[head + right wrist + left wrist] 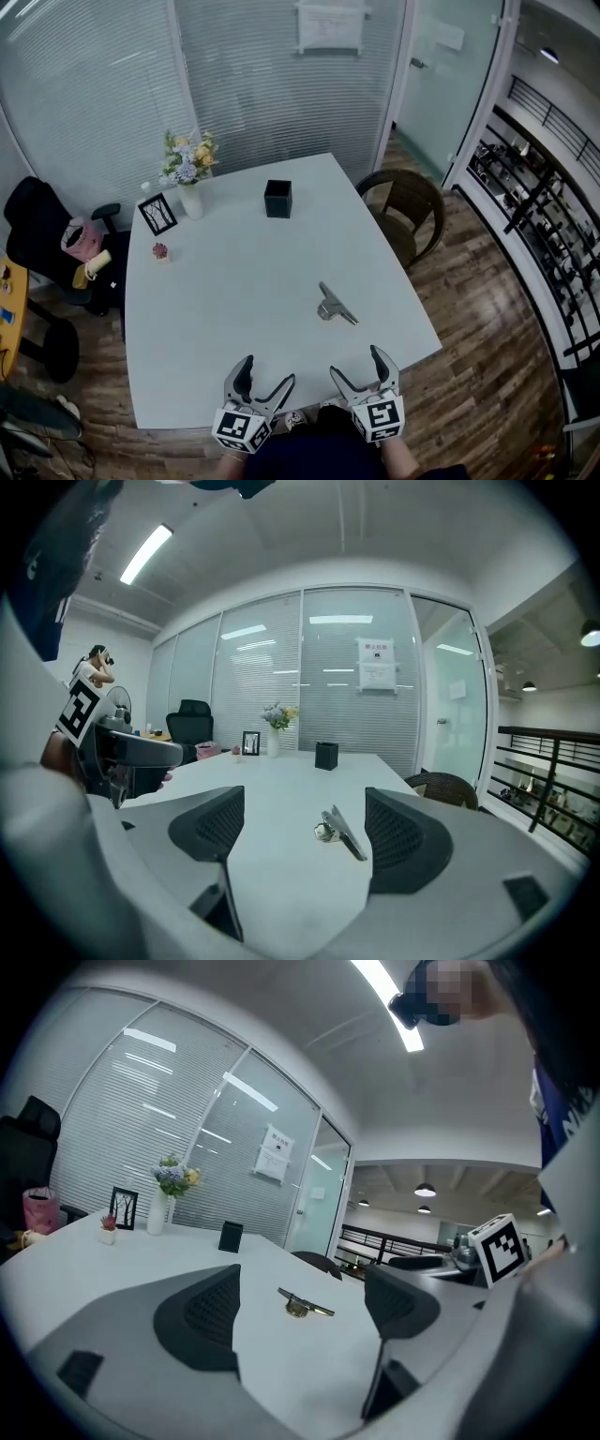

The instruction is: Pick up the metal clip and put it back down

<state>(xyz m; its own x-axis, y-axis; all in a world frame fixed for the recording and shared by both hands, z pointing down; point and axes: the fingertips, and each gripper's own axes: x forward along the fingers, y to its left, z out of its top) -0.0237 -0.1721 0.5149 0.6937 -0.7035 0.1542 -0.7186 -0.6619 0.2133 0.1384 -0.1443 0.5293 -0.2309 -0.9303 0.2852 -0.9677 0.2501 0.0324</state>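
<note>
The metal clip (335, 307) lies flat on the white table (234, 281), right of centre and a little ahead of both grippers. It also shows in the left gripper view as the clip (302, 1305) and in the right gripper view as the clip (339, 832). My left gripper (269, 377) hovers at the near table edge, open and empty. My right gripper (356, 366) is beside it, open with nothing between its jaws, well short of the clip. In their own views the left gripper (305, 1312) and the right gripper (307, 834) frame the clip from a distance.
A black square cup (277, 199), a vase of flowers (189, 172), a small picture frame (157, 214) and a tiny potted plant (161, 251) stand at the table's far side. A wicker chair (405, 212) is at the right, a black office chair (47, 234) at the left.
</note>
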